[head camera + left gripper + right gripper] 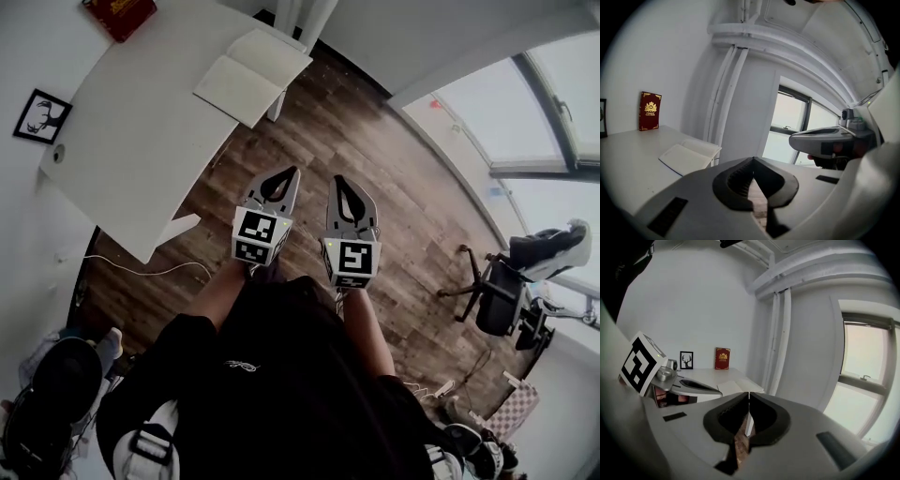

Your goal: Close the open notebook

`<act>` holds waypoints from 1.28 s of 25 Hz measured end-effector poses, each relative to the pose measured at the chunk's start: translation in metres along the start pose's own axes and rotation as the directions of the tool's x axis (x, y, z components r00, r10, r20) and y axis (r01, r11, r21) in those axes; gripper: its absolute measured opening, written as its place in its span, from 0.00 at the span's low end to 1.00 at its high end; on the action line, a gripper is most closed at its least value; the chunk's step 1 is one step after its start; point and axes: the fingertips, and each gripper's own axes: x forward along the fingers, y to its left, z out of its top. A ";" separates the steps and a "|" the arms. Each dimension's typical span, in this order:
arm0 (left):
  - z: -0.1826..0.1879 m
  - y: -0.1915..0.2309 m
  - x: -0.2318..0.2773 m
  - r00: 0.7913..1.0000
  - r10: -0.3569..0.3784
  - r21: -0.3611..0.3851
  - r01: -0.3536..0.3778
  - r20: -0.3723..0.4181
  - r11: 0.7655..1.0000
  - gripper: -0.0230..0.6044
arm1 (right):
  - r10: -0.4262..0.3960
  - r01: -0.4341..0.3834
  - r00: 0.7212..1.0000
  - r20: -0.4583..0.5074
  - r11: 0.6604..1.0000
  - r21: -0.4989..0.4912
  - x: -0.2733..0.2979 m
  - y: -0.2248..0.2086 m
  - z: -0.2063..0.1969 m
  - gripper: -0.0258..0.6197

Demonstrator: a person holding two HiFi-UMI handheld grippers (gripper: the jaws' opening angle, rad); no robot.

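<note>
While the left tool (291, 172) and the right tool (340, 180) hang side by side over the wooden plank floor (403, 178), well apart from the worktop (131, 150), the open notebook (251, 75) lies flat at that worktop's far corner, touched by neither.

- Left tool: jaws pressed tip to tip, nothing between them. Smooth grey moulded shell, black ribbed pads around a teardrop-shaped gap, black-and-white marker cube at the rear.
- Right tool: likewise closed and empty, same build.
- Open notebook: two plain cream pages with a centre crease. The left gripper view shows it close to the worktop's edge, near the white vertical pipes (729, 93).
- Worktop: matt white, with a rounded outline seen from the head view.
- Red book (649, 110): hard cover with a gold crest, upright against the wall.
- Framed deer print (686, 360): black frame. The right gripper view shows it just beside the red book.
- Head view only: black office chair (497, 291) on a star base, thin white cable (150, 272) across the floor.
- Gripper views only: dark-framed window (790, 129), bright.
</note>
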 end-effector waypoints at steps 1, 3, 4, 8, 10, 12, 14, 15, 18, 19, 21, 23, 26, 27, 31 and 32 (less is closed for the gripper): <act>0.000 0.003 0.003 1.000 0.004 -0.007 -0.004 -0.003 1.000 0.04 | 0.006 -0.007 1.000 -0.008 1.000 -0.005 0.005 -0.001 0.000 0.08; 0.000 0.007 0.006 1.000 0.008 -0.020 -0.008 -0.008 1.000 0.04 | 0.023 -0.024 1.000 -0.019 0.999 -0.023 0.013 -0.004 -0.001 0.08; 0.000 0.008 0.007 1.000 0.011 -0.024 -0.011 -0.012 1.000 0.04 | 0.038 -0.039 0.999 -0.021 0.999 -0.031 0.020 -0.004 0.000 0.08; 0.000 0.025 0.021 0.998 0.051 -0.059 -0.052 -0.023 0.997 0.04 | 0.114 -0.116 0.993 -0.043 0.992 -0.041 0.054 -0.001 0.006 0.08; -0.011 0.038 0.029 0.995 0.087 -0.108 -0.091 -0.042 0.990 0.04 | 0.155 -0.158 0.986 -0.053 0.986 -0.058 0.072 0.001 -0.006 0.08; -0.021 0.053 0.035 0.988 0.140 -0.145 -0.148 -0.061 0.978 0.04 | 0.217 -0.220 0.975 -0.055 0.974 -0.062 0.092 0.003 -0.016 0.08; -0.026 0.068 0.039 0.974 0.212 -0.168 -0.223 -0.080 0.960 0.04 | 0.299 -0.301 0.953 -0.046 0.952 -0.050 0.116 0.006 -0.016 0.08; -0.027 0.077 0.042 0.963 0.253 -0.177 -0.265 -0.089 0.948 0.04 | 0.344 -0.346 0.938 -0.043 0.938 -0.036 0.130 0.007 -0.015 0.08; -0.026 0.105 0.055 0.920 0.373 -0.195 -0.390 -0.121 0.900 0.04 | 0.473 -0.475 0.879 -0.051 0.880 -0.022 0.171 0.009 -0.007 0.08; -0.026 0.113 0.060 0.904 0.407 -0.216 -0.427 -0.131 0.878 0.04 | 0.508 -0.510 0.860 -0.044 0.859 -0.036 0.183 0.008 -0.003 0.08; -0.030 0.122 0.067 0.873 0.467 -0.315 -0.486 -0.140 0.815 0.04 | 0.570 -0.569 0.822 -0.019 0.819 -0.072 0.200 0.003 0.009 0.08; -0.037 0.128 0.070 0.833 0.533 -0.428 -0.540 -0.150 0.724 0.04 | 0.627 -0.624 0.779 -0.008 0.774 -0.109 0.214 -0.002 0.016 0.08; -0.048 0.140 0.077 0.755 0.631 -0.498 -0.622 -0.178 0.604 0.04 | 0.689 -0.689 0.723 -0.043 0.716 -0.111 0.242 -0.007 0.008 0.08; -0.051 0.144 0.077 0.731 0.657 -0.516 -0.641 -0.185 0.568 0.04 | 0.701 -0.703 0.711 -0.062 0.704 -0.098 0.249 -0.007 0.001 0.08; -0.075 0.153 0.068 0.649 0.730 -0.556 -0.695 -0.213 0.456 0.15 | 0.751 -0.758 0.652 -0.101 0.650 -0.058 0.247 0.000 -0.023 0.08; -0.079 0.156 0.069 0.639 0.740 -0.565 -0.697 -0.211 0.441 0.20 | 0.765 -0.774 0.633 -0.117 0.630 -0.063 0.245 0.002 -0.027 0.08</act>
